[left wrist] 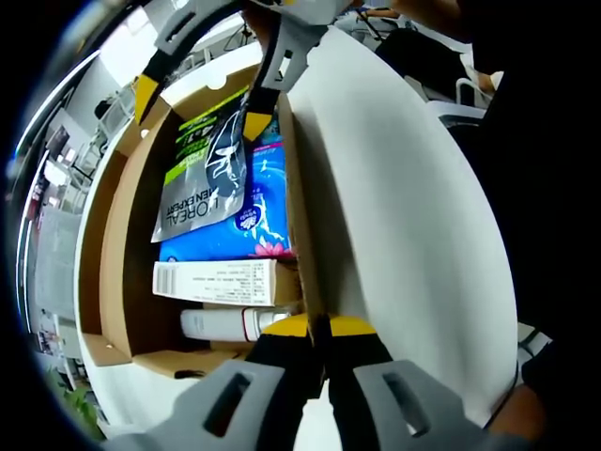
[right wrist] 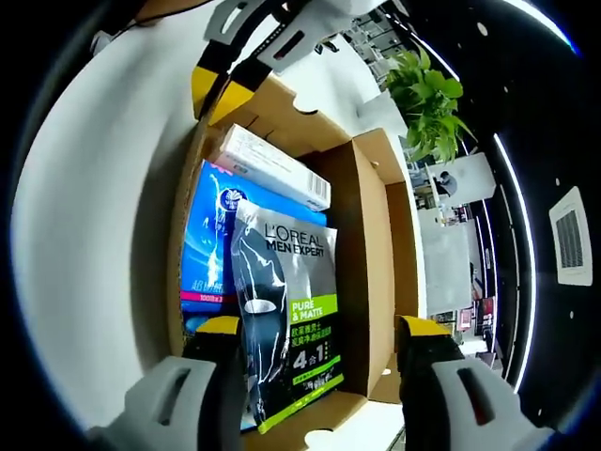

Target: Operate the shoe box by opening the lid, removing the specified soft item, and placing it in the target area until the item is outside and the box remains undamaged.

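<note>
In the left gripper view, my left claw (left wrist: 324, 329) is pinching the long side wall of the shoe box (left wrist: 113, 282), its two yellow-tipped jaws pressed together on the cardboard edge where the wall meets the opened white lid (left wrist: 404, 188). I am holding there, I judge, to steady the box and keep the lid folded back so the other claw can work inside without tearing anything. Inside, a grey and green face-mask pouch (left wrist: 202, 174) is lying on top of a blue packet (left wrist: 254, 221), toward the far end of the box. Nearer my jaws a white carton (left wrist: 221, 280) is sitting across the width, and a white tube (left wrist: 230, 324) is lying just beyond it against the near end wall. My right claw (left wrist: 202, 103) is coming in from the far end, one yellow tip by the box's outer wall and the other touching the pouch's top edge.

In the right gripper view, my right claw (right wrist: 319, 334) is spread wide, the jaws straddling the near end of the pouch (right wrist: 286, 310) without closing on it yet. The pouch is the soft item I take to be wanted; it is resting inside the box (right wrist: 371, 254), over the blue packet (right wrist: 207, 244), with the white carton (right wrist: 272, 167) at the far end. The left claw (right wrist: 225, 89) is gripping the far edge beside the white lid (right wrist: 103, 197). I am lining up low so the jaws can catch the pouch's edge, not the cardboard
</note>
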{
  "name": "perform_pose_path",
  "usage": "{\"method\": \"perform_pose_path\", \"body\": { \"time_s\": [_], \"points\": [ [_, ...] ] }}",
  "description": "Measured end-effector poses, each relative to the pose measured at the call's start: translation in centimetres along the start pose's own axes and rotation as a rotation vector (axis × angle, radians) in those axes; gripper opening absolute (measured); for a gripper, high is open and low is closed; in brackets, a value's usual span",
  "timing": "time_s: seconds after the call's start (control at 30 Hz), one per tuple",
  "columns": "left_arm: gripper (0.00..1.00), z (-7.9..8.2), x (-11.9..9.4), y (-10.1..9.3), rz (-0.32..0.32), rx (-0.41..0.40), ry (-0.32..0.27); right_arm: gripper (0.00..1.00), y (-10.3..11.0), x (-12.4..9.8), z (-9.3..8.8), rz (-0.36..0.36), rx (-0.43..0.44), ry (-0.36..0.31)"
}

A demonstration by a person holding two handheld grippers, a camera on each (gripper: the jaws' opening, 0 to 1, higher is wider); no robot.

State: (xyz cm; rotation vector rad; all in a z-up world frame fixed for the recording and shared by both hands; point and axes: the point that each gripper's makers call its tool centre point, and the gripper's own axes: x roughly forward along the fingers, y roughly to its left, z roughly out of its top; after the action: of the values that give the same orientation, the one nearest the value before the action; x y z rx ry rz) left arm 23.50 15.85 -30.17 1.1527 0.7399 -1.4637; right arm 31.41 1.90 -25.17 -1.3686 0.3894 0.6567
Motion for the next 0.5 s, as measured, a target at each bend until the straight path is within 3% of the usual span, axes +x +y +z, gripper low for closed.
{"method": "perform_pose_path", "body": {
  "time_s": [0.07,0.37,0.43,0.5],
  "points": [
    [0.04,0.0,0.0,0.0,0.0,0.0,0.0,0.67,-0.9,-0.4,0.1,-0.05,-0.007,-0.001],
    [0.04,0.0,0.0,-0.1,0.001,0.003,0.0,0.64,-1.6,-0.9,0.4,-0.094,-0.039,0.005],
    [0.04,0.1,0.0,-0.2,0.001,0.003,0.0,0.63,-3.1,-2.1,0.9,-0.17,-0.077,0.014],
    [0.04,0.1,0.0,-0.2,0.0,0.004,0.001,0.63,-3.6,-2.3,1.0,-0.194,-0.081,0.016]
  ]
}}
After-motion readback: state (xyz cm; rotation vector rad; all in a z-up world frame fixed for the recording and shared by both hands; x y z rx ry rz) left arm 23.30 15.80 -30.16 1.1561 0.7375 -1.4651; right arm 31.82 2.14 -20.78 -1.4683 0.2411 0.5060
